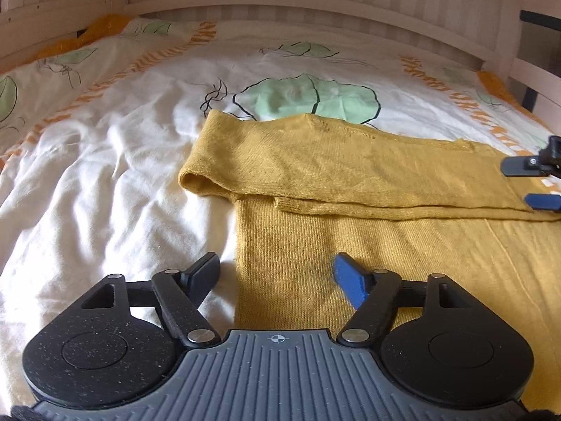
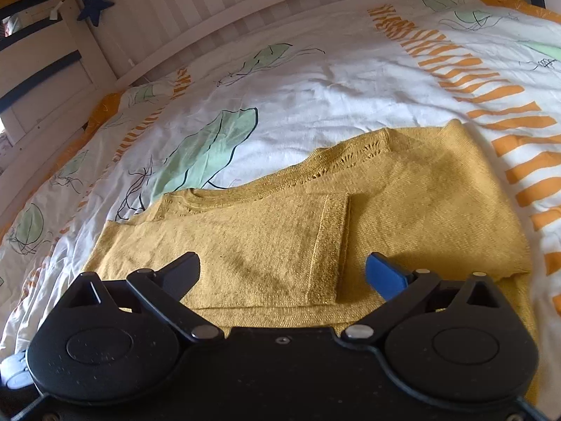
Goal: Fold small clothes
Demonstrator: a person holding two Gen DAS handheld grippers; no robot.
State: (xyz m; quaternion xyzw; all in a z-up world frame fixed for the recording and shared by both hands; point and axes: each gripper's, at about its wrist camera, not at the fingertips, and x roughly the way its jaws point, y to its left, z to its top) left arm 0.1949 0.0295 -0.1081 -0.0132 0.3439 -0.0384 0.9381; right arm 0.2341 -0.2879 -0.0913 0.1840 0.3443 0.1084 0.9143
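Note:
A mustard-yellow knitted sweater (image 1: 350,175) lies flat on the bed, with both sleeves folded across its chest. My left gripper (image 1: 277,273) is open and empty, low over the sweater's left side edge. My right gripper (image 2: 284,270) is open and empty over the folded sleeve cuff (image 2: 329,245) on the sweater (image 2: 420,193). The right gripper's fingertips (image 1: 540,201) also show at the right edge of the left wrist view, over the sweater's right side.
The sweater rests on a white duvet (image 1: 105,175) printed with green leaves and orange stripes. A wooden slatted bed frame (image 1: 280,3) runs along the far side. A dark blue star (image 2: 94,5) hangs on the frame at the upper left.

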